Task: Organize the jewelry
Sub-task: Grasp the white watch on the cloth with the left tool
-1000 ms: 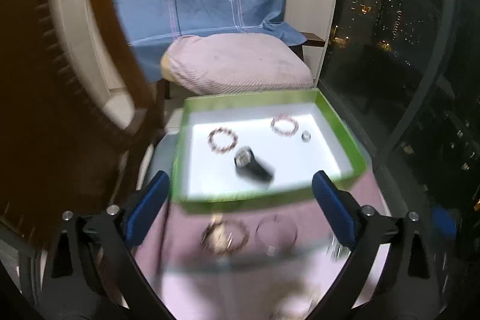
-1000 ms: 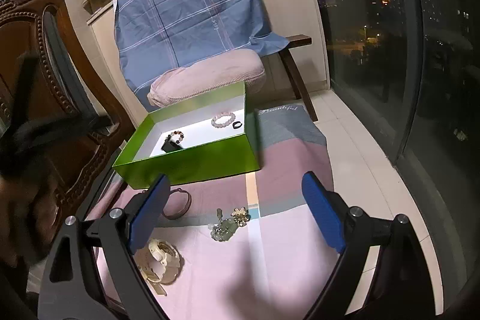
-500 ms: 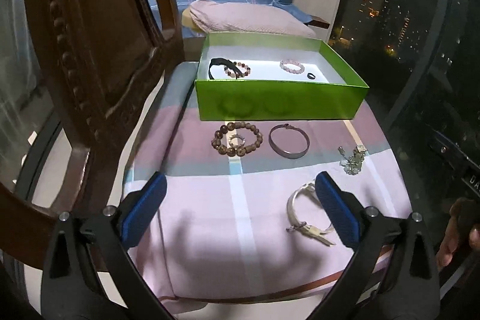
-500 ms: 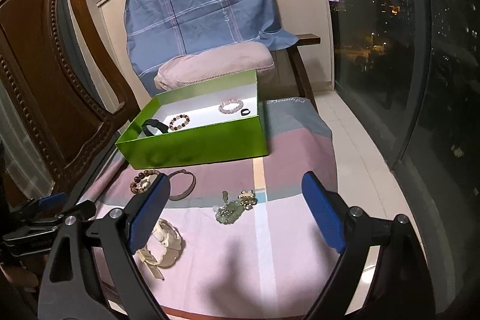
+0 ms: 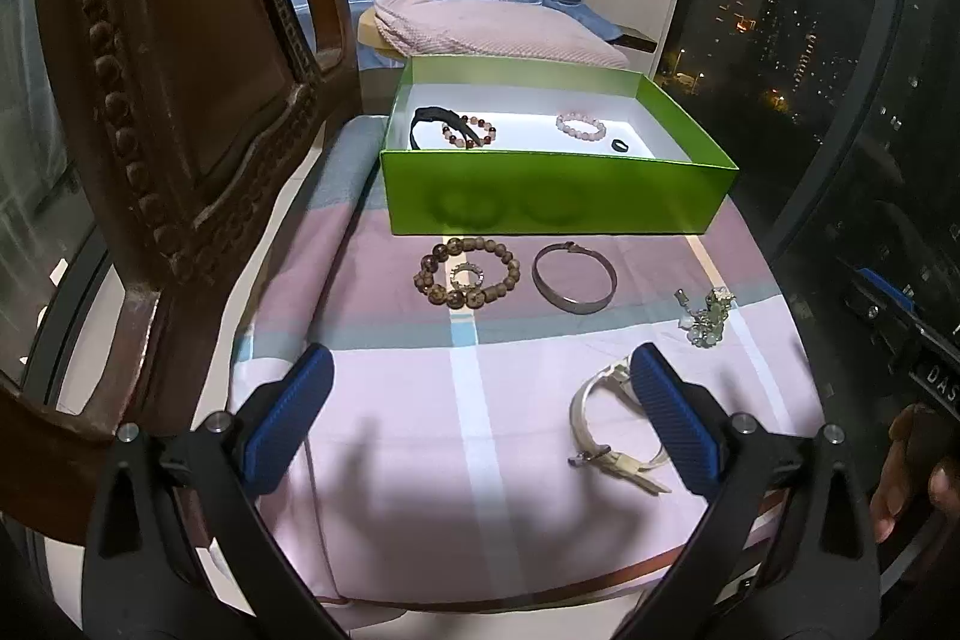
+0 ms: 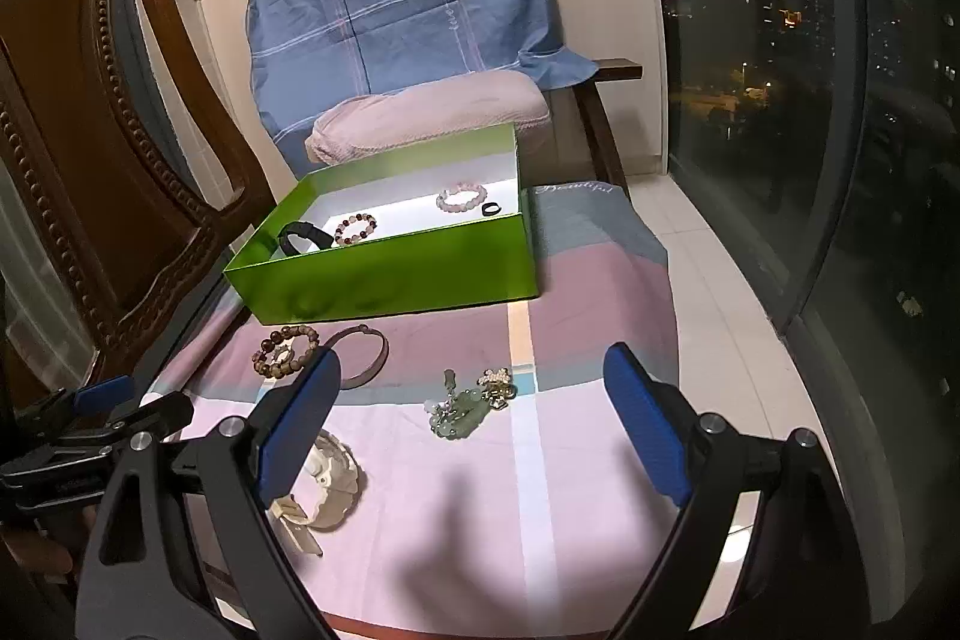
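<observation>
Wooden chair (image 5: 180, 100) crowds the green box (image 5: 558, 196) beside loose bracelets.

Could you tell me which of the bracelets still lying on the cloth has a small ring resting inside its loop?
The brown wooden-bead bracelet, nearest the carved chair; a small ring sits within it. The metal bangle beside it encircles only cloth.

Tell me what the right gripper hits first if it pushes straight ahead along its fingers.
Probably the green jade pendant cluster, lying on the cloth between the open right gripper fingers; depth is unclear.
</observation>
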Action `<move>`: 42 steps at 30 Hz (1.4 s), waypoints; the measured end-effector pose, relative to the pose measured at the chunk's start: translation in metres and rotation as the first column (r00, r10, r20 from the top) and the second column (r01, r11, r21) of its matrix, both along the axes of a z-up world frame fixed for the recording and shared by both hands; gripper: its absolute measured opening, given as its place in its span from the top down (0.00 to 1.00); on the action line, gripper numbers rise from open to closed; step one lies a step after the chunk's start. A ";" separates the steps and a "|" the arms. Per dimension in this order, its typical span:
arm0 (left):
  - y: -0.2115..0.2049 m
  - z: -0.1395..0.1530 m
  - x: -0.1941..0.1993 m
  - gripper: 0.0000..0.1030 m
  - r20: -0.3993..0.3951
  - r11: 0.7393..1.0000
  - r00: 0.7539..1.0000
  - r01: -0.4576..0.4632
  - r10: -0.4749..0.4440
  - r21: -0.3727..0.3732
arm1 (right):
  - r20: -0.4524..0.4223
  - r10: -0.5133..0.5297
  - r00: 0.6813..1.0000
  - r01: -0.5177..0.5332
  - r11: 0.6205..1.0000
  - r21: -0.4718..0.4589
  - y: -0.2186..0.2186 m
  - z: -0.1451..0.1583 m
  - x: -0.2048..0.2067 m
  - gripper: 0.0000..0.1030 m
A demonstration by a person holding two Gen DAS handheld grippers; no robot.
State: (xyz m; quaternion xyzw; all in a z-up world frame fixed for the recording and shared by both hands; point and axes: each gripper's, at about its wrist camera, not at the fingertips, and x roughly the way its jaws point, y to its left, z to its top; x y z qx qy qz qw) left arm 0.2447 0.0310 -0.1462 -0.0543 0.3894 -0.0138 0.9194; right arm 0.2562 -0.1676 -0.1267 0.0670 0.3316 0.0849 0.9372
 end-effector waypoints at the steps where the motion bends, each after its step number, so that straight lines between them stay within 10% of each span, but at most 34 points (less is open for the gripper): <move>1: -0.001 -0.001 0.000 0.05 -0.003 1.000 1.000 0.000 0.000 0.001 | -0.001 0.001 1.000 -0.001 1.000 -0.001 0.000 0.000 0.000 0.15; 23: -0.032 -0.017 0.002 0.06 -0.047 0.995 0.995 0.091 -0.093 -0.036 | -0.007 -0.004 1.000 0.004 1.000 -0.004 -0.002 0.001 0.000 0.15; 42: -0.079 -0.056 0.042 0.39 -0.202 0.992 0.977 0.054 -0.076 -0.112 | -0.029 -0.039 0.999 0.039 0.999 -0.012 -0.022 -0.003 0.005 0.15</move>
